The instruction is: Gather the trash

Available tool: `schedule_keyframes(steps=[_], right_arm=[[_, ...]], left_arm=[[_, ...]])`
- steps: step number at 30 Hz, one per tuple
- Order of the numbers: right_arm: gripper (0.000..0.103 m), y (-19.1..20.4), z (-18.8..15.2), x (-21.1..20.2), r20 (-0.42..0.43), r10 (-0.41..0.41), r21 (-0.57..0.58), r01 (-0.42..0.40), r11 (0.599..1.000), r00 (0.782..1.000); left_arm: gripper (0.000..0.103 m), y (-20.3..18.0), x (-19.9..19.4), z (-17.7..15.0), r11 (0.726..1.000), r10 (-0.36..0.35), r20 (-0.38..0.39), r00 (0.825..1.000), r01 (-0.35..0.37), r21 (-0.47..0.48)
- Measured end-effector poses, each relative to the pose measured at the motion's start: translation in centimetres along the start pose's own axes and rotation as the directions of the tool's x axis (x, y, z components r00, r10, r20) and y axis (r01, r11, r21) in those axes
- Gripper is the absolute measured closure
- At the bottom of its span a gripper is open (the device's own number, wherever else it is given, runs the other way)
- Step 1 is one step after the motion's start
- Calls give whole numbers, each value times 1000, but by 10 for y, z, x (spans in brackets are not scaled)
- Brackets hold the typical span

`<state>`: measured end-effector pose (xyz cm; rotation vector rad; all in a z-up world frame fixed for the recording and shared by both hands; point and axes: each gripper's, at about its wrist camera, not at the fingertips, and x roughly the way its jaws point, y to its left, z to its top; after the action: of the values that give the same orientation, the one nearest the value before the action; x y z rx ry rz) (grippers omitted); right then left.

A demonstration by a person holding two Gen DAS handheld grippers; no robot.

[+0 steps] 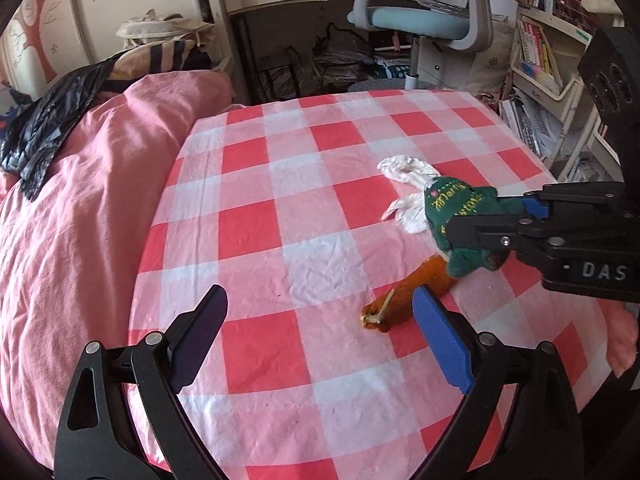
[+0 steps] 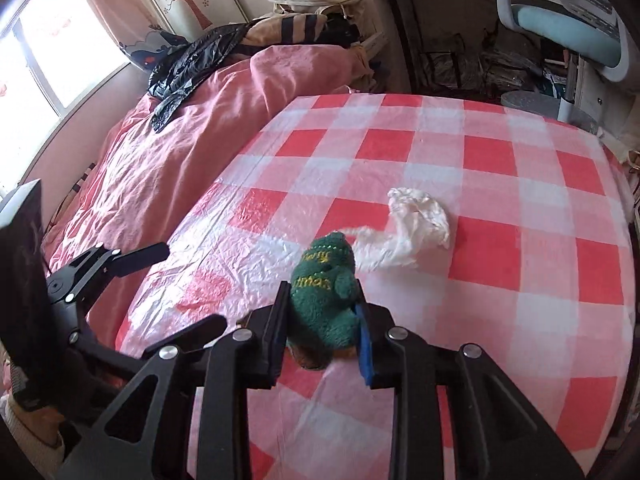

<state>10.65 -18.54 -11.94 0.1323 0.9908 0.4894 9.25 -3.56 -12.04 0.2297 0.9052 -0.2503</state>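
Note:
A green plush toy (image 2: 324, 280) with yellow "Merry Christmas" lettering and an orange end (image 1: 416, 292) lies on the red-and-white checked cloth (image 2: 480, 160). My right gripper (image 2: 322, 300) is shut on its green part, with a pad pressing each side. From the left wrist view, this gripper (image 1: 488, 220) comes in from the right. A crumpled white tissue (image 2: 416, 224) lies just beyond the toy, touching it. My left gripper (image 1: 320, 296) stands open above the cloth with nothing between its fingers; its blue-padded finger is close to the orange end. It also shows at the left as the left gripper (image 2: 188, 286).
A pink duvet (image 1: 80, 200) is bunched at the left with a black plastic bag (image 2: 188, 60) on top. Beyond the bed's far edge stand a blue office chair (image 1: 416, 16), a desk with drawers and bookshelves (image 1: 536, 48) at the right.

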Motion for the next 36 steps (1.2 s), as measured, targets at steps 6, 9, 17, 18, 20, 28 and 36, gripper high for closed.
schedule_keyframes(steps=[6,9,17,18,20,28,36], right_arm=[[73,-27,-12,5,-83,-96,-20,95,995,992],[73,-40,-16,3,-98,-113,-10,112,994,989],[68,-50,-21,0,-104,-127,-6,127,992,986],[68,-49,-21,0,-106,-126,-7,126,992,986],[64,-49,-22,0,-106,-126,-9,126,992,986],[70,-40,-23,1,-100,-113,-27,111,993,989],[72,-17,-20,-14,-33,-86,-31,85,996,996]], left_arm=[[13,-18,16,7,999,-16,-16,1000,17,49],[13,-25,23,8,997,-32,-22,999,33,70],[22,-45,40,7,988,-109,-81,991,116,97],[32,-48,42,6,987,-117,-99,988,127,101],[51,-51,47,4,985,-130,-136,982,144,99],[84,-51,35,-2,986,-134,-134,982,146,78],[84,-29,-1,-4,995,-101,-48,994,101,-12]])
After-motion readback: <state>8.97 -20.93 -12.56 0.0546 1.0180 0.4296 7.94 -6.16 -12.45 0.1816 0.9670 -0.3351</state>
